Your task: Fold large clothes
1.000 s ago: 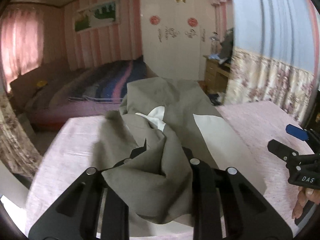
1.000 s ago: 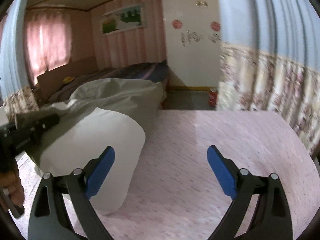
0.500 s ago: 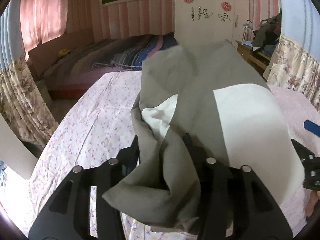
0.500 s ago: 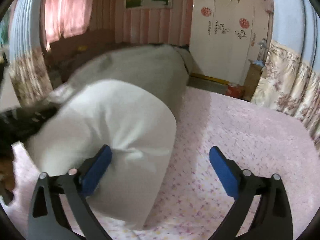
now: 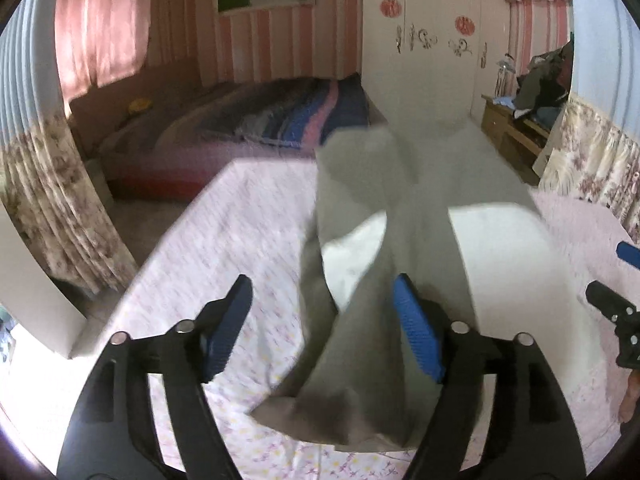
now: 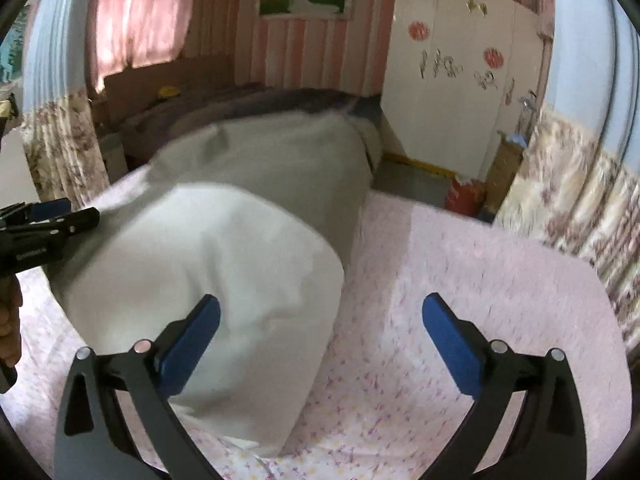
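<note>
Garment [image 5: 404, 216] lies between the opening left tongs [image 5: 322, 322], unpinched; right tongs [image 6: 320, 344] gape empty beside it. Dropped cloth may bunch, spoiling the fold.

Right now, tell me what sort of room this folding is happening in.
A bedroom in a home, most likely. A bed with a striped blanket stands against the far wall, a white wardrobe with decals beside it, and pink curtains cover the window. The garment lies on a floral sheet.
</note>
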`<act>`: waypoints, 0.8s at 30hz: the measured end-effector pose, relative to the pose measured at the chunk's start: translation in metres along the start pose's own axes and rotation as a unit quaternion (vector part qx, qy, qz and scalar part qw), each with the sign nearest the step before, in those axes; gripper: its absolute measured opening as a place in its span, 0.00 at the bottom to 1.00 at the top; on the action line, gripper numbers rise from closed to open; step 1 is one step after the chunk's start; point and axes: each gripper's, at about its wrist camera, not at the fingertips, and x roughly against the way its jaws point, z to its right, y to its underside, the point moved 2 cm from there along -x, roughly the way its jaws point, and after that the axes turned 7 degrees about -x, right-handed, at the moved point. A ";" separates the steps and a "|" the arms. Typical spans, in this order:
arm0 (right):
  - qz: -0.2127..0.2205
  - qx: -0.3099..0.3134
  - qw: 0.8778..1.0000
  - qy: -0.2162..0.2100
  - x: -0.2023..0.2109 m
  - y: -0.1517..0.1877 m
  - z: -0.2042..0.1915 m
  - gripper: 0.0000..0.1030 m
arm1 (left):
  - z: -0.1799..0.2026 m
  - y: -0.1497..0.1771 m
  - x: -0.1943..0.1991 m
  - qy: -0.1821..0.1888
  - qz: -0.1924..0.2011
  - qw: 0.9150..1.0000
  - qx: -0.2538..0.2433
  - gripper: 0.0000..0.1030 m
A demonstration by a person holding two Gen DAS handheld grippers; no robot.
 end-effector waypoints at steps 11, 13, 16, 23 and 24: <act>0.040 -0.010 0.999 0.016 -0.015 -0.060 0.000 0.98 | 0.016 -0.079 0.008 -0.002 0.050 0.998 -0.025 0.91; 0.040 -0.007 0.999 0.021 -0.023 -0.064 -0.002 0.98 | 0.017 -0.088 -0.006 0.006 0.053 0.998 -0.036 0.92; 0.033 -0.013 0.999 0.023 -0.042 -0.068 -0.002 0.98 | 0.013 -0.095 -0.029 -0.002 0.046 0.998 -0.042 0.92; -0.015 -0.018 0.999 0.033 -0.106 -0.051 -0.007 0.98 | 0.015 -0.079 -0.088 -0.014 0.000 0.999 -0.046 0.92; -0.015 -0.019 0.999 0.032 -0.110 -0.048 -0.007 0.98 | 0.016 -0.071 -0.098 -0.015 -0.011 0.999 -0.044 0.92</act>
